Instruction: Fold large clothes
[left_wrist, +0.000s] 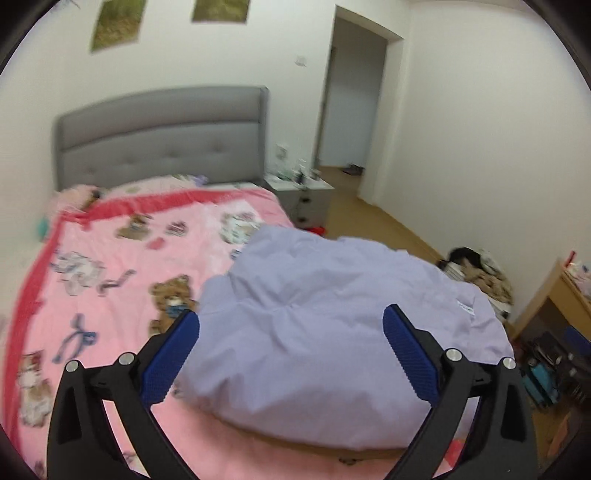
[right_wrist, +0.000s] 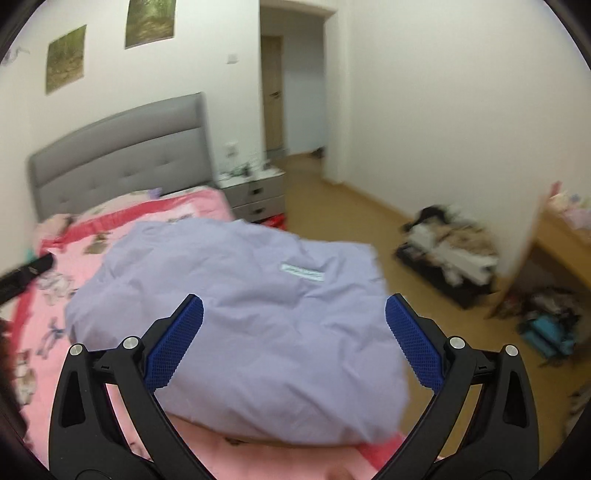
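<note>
Blue-padded fingers (left_wrist: 170, 354) frame the near edge of both wrist views, spread wide with nothing between them: the left claw (left_wrist: 291, 350) and the right claw (right_wrist: 295, 341) are both released and hold no cloth. Ahead of and below each claw lies the lilac garment (left_wrist: 332, 332), bunched into a thick, roughly folded bundle on the near right corner of the bed (left_wrist: 110, 258). It rests on the pink bear-print cover, and its right edge reaches the bed's side. A small white label (right_wrist: 303, 273) shows on its far right part. The bundle's long axis seems to run from near right to far left. Both claws tilt downward toward it and stand clear of the cloth. Neither looks clearly nearer. I judge that this fold is laid down.
</note>
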